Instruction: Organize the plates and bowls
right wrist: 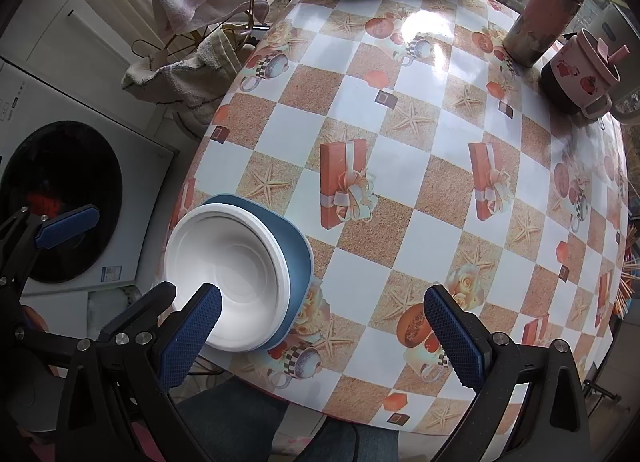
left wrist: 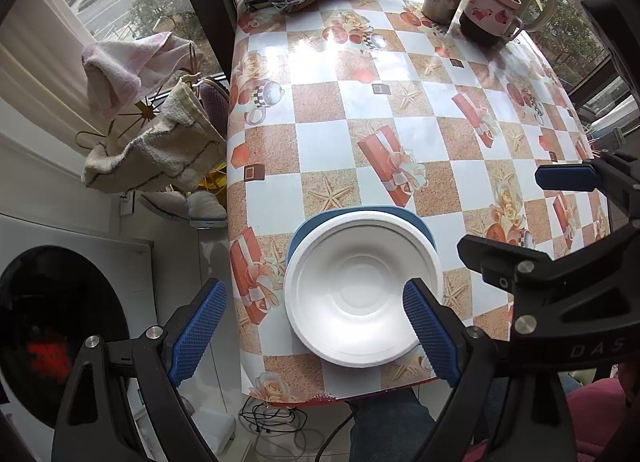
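I look straight down on a table (left wrist: 400,109) covered with a checked cloth printed with gifts and starfish. Low in the left-wrist view, a white bowl (left wrist: 362,290) sits on a blue plate (left wrist: 304,227) near the table's front edge. My left gripper (left wrist: 316,326) hangs above it, jaws wide apart, holding nothing. In the right-wrist view the same bowl and plate lie at lower left, and my right gripper (right wrist: 324,338) hangs beside them over bare cloth, jaws apart and empty. A bottle (right wrist: 544,13) and mugs (right wrist: 580,69) stand at upper right.
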The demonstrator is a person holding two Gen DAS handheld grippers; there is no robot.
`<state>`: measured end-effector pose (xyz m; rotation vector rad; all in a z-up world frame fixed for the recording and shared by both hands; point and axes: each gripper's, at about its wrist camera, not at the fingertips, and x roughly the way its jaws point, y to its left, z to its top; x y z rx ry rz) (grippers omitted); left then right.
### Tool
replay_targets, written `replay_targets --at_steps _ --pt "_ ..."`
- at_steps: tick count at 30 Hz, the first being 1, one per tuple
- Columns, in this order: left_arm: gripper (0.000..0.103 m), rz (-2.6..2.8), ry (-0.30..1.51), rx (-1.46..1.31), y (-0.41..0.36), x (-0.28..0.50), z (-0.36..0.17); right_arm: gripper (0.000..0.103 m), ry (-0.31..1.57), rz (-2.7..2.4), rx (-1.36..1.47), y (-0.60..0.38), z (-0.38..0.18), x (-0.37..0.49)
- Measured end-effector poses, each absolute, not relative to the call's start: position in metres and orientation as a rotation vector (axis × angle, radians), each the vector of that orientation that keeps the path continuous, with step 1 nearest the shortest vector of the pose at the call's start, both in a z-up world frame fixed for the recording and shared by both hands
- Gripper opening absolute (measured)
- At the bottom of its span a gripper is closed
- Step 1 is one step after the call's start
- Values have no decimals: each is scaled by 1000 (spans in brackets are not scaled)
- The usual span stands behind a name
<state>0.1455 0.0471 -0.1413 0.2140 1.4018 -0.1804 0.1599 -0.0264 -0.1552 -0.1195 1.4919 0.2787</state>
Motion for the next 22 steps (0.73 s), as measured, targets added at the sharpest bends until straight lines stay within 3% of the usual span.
replay_targets --at_steps 22 --pt "92 -181 1415 179 43 146 -145 102 1508 279 -70 -40 -161 160"
